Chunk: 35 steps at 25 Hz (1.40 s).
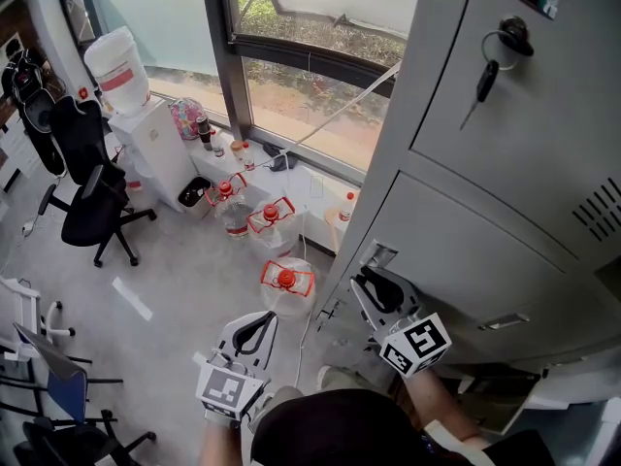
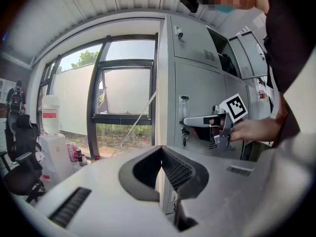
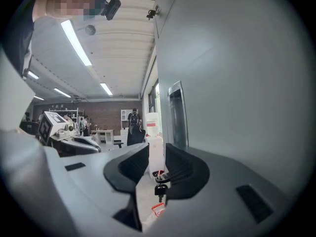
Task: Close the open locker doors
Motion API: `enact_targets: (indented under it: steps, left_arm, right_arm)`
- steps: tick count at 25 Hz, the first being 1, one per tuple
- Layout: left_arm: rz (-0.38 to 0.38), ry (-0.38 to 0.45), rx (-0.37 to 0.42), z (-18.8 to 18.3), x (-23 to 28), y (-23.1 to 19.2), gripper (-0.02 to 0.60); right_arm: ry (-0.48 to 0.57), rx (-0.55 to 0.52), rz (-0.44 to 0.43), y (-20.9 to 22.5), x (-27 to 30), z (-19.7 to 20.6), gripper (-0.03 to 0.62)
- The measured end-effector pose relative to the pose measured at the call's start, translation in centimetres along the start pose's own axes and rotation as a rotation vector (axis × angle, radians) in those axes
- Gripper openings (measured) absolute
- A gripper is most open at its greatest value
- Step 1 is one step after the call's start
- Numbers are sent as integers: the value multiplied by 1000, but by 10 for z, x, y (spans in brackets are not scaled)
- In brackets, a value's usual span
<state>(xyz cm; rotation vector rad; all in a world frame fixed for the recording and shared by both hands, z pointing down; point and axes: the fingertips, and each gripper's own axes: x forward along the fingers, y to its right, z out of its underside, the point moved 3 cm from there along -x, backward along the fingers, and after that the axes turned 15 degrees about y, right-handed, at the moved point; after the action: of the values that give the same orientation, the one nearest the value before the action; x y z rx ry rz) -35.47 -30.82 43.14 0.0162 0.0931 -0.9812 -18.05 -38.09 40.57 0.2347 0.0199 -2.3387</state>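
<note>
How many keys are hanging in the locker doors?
2. One key hangs in the upper door; the other in the door below, by the right gripper. Other lockers may hide more.

Office workspace, grey metal lockers [image 1: 505, 144], black swivel chair [image 1: 92, 207], water dispenser [image 1: 153, 153], spare water jugs [image 1: 287, 284]

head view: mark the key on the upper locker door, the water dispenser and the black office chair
key [image 1: 486, 79], head view, its dark hanging head
water dispenser [image 1: 153, 146], head view, its white cabinet
black office chair [image 1: 93, 212], head view, its seat
</note>
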Motion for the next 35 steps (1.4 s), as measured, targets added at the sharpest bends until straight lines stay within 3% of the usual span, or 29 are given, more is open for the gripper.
enact_targets:
  steps: [9, 18, 22, 35]
  left_arm:
    - [49, 14, 11, 0, -4, 4, 8]
    - [144, -4, 0, -3, -14, 16, 8]
    - [209, 17, 24, 3, -21, 20, 8]
    - [405, -31, -33, 4, -53, 46, 8]
  right_arm:
    - [4, 21, 18, -14, -14, -2, 106]
    - [1, 15, 92, -40, -42, -2, 100]
    - [-8, 15, 134, -55, -57, 0, 97]
    - [-23, 4, 321, -116, -115, 8, 92]
